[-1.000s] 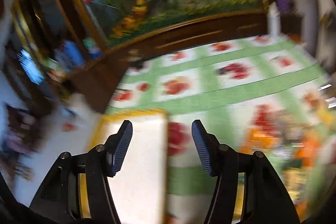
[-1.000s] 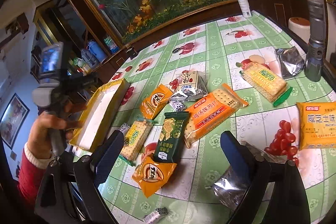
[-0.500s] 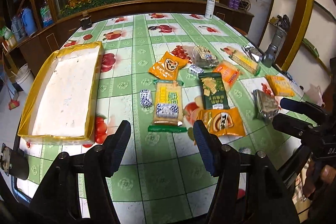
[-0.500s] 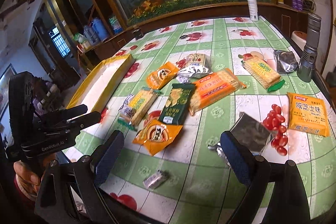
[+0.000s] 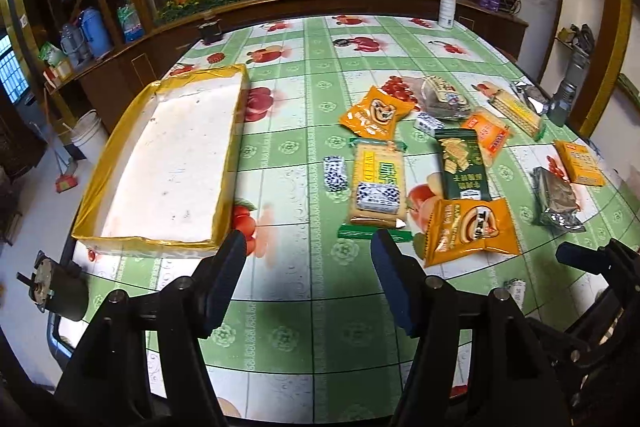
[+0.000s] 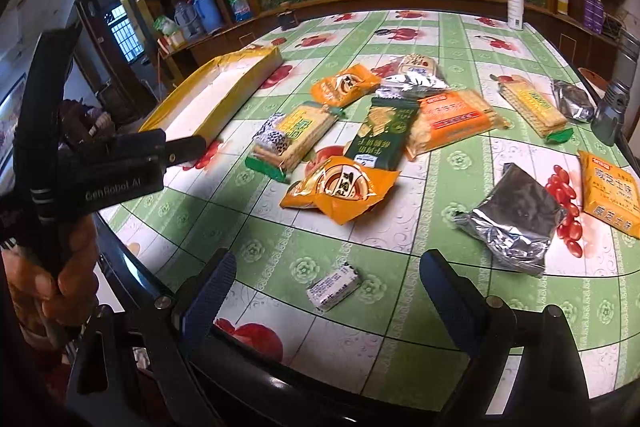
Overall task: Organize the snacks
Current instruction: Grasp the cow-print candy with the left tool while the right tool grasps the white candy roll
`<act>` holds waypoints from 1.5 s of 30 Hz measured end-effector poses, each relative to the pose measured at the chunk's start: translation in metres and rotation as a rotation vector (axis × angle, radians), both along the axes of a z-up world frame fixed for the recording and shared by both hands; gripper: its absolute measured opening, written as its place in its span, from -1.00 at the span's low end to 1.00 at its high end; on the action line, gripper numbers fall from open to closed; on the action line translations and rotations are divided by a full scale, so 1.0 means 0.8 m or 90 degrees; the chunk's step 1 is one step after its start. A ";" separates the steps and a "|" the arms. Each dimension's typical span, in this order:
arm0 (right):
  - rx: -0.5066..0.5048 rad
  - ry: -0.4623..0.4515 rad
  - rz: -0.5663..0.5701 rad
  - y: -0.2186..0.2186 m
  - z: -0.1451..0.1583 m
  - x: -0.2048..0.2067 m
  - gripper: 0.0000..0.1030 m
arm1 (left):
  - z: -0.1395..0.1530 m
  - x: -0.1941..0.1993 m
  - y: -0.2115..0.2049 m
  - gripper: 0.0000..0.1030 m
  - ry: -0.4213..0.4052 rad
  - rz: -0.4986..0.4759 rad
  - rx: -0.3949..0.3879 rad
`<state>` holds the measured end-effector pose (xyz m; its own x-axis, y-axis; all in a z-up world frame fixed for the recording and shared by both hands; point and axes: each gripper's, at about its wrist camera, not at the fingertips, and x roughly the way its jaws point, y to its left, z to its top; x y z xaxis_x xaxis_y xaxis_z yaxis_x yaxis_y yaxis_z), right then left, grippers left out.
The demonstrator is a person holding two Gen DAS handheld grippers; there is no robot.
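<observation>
Several snack packets lie on a green-checked table: an orange bag, a dark green cracker pack, a yellow-green cracker pack, a silver foil pack, a small white candy. A yellow-rimmed white tray sits at the left, holding nothing. My left gripper is open and holds nothing, above the table's near edge. My right gripper is open and holds nothing, around the small candy's position but above it.
A white spray bottle stands at the far edge. A grey flashlight stands at the right edge. More packs lie right: an orange box and a long cracker pack. A cabinet with a flower panel lies behind.
Both grippers swung toward the table; the left view turned from the tray and cabinet to the whole snack spread. Both jaws stayed open.
</observation>
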<state>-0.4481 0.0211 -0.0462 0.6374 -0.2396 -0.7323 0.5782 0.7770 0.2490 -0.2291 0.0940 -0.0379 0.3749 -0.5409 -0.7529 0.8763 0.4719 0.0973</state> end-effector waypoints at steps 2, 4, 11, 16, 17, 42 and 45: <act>-0.008 0.009 0.006 0.003 -0.004 0.005 0.83 | 0.000 0.001 -0.002 0.25 -0.001 -0.001 -0.001; -0.010 0.014 0.014 0.003 -0.007 0.010 0.83 | -0.003 0.002 -0.005 0.29 0.009 -0.010 0.000; -0.002 0.028 0.022 0.000 -0.023 0.019 0.76 | -0.023 0.013 -0.039 0.34 0.132 -0.114 -0.002; 0.012 0.026 0.019 -0.007 -0.033 0.023 0.70 | -0.025 0.018 -0.058 0.34 0.147 -0.138 -0.002; 0.016 0.025 0.020 -0.009 -0.035 0.023 0.66 | -0.027 0.021 -0.061 0.34 0.157 -0.139 0.000; -0.005 0.045 0.042 -0.007 -0.042 0.029 -0.23 | -0.049 0.025 -0.104 -0.43 0.206 -0.153 0.035; -0.001 0.042 0.041 -0.007 -0.042 0.025 -0.72 | -0.046 0.026 -0.100 -0.44 0.199 -0.155 0.027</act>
